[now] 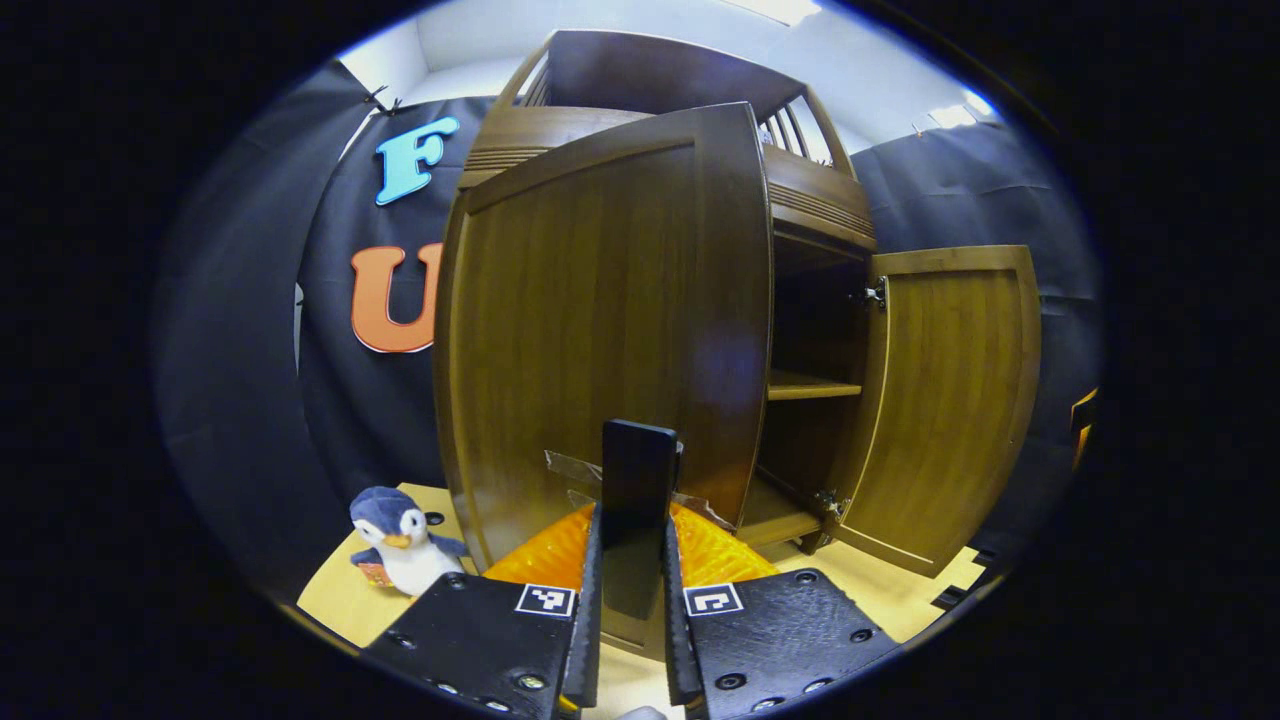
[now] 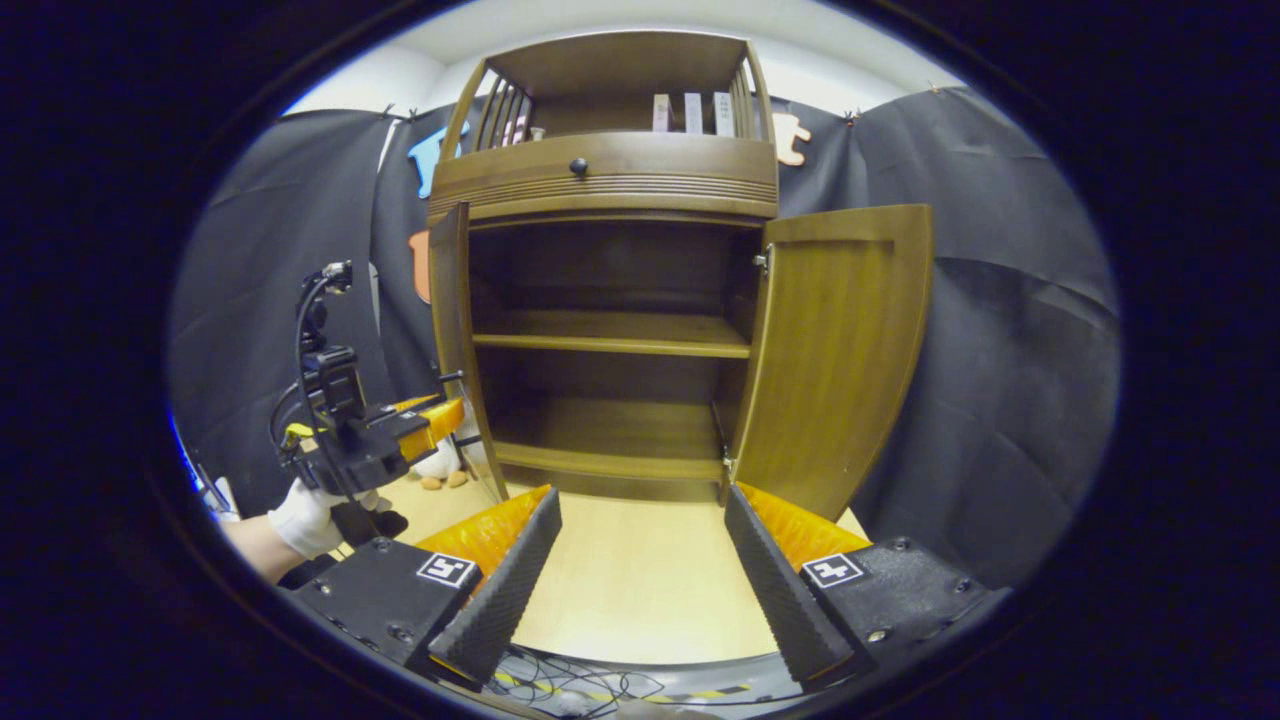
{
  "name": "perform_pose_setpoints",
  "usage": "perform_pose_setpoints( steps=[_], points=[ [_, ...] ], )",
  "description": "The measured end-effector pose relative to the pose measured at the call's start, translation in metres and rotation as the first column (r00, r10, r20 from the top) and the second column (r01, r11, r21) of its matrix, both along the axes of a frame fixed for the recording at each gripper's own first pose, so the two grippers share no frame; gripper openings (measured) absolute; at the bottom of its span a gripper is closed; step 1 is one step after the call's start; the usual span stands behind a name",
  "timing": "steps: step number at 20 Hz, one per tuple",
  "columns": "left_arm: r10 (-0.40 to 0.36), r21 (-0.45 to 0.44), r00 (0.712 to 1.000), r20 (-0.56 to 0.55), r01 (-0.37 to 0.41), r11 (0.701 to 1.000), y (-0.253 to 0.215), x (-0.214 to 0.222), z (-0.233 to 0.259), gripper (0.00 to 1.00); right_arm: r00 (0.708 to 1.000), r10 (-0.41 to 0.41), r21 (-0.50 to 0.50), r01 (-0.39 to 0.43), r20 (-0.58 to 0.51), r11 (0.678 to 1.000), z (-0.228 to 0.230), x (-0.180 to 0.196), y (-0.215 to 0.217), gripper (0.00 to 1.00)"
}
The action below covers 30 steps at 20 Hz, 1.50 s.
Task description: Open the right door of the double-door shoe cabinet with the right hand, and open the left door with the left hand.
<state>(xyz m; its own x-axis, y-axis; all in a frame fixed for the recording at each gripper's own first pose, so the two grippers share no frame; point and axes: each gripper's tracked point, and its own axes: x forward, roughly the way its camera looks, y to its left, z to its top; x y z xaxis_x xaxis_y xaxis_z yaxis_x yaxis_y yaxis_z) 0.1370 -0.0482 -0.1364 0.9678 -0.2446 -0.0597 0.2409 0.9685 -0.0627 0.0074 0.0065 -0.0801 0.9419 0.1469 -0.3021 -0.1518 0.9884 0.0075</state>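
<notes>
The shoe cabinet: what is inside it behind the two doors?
Inside the shoe cabinet, one shelf and the bottom board appear bare. The left door covers a strip at the left side.

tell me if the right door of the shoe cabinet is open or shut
Open. The right door stands swung out from the shoe cabinet, leaving the shelf exposed.

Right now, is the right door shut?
No, the right door stands swung wide open, showing the shelf inside the cabinet.
</notes>
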Motion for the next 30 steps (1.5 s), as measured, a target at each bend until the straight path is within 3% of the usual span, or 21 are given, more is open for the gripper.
perform_pose_setpoints(
  steps=[4,11,13,16,18,19,21,30],
  points=[
    [0.029,0.037,1.000,0.005,-0.029,0.999,0.020,-0.012,0.000,0.25,1.000,0.027,-0.002,-0.027,-0.004,1.000,-0.002,-0.001,0.004,1.00],
    [0.100,0.011,0.995,-0.006,-0.100,0.995,0.057,-0.031,-0.001,0.25,0.996,0.081,-0.012,-0.082,-0.020,0.997,-0.008,-0.009,0.021,1.00],
    [0.136,0.023,0.990,-0.024,-0.135,0.991,0.076,-0.029,-0.009,0.12,0.995,0.097,-0.008,-0.097,-0.019,0.995,-0.007,-0.011,0.027,1.00],
    [0.149,-0.007,0.988,-0.049,-0.150,0.989,0.096,-0.036,-0.011,0.12,0.993,0.118,-0.001,-0.118,-0.014,0.993,-0.007,-0.011,0.036,1.00],
    [0.183,0.033,0.982,-0.041,-0.182,0.983,0.116,-0.041,-0.011,0.12,0.992,0.129,0.000,-0.129,-0.012,0.992,-0.008,-0.012,0.041,1.00],
    [0.196,0.045,0.980,-0.042,-0.194,0.980,0.126,-0.041,-0.012,0.03,0.991,0.133,0.001,-0.133,-0.014,0.991,-0.009,-0.013,0.043,1.00],
    [0.210,0.032,0.976,-0.050,-0.208,0.977,0.143,-0.041,-0.014,0.00,0.990,0.141,0.003,-0.141,-0.016,0.990,-0.010,-0.013,0.046,1.00],
    [0.095,0.023,0.995,-0.042,-0.094,0.995,0.176,-0.037,-0.016,0.00,0.985,0.167,0.000,-0.167,-0.031,0.986,-0.013,-0.014,0.050,1.00]
  ],
)
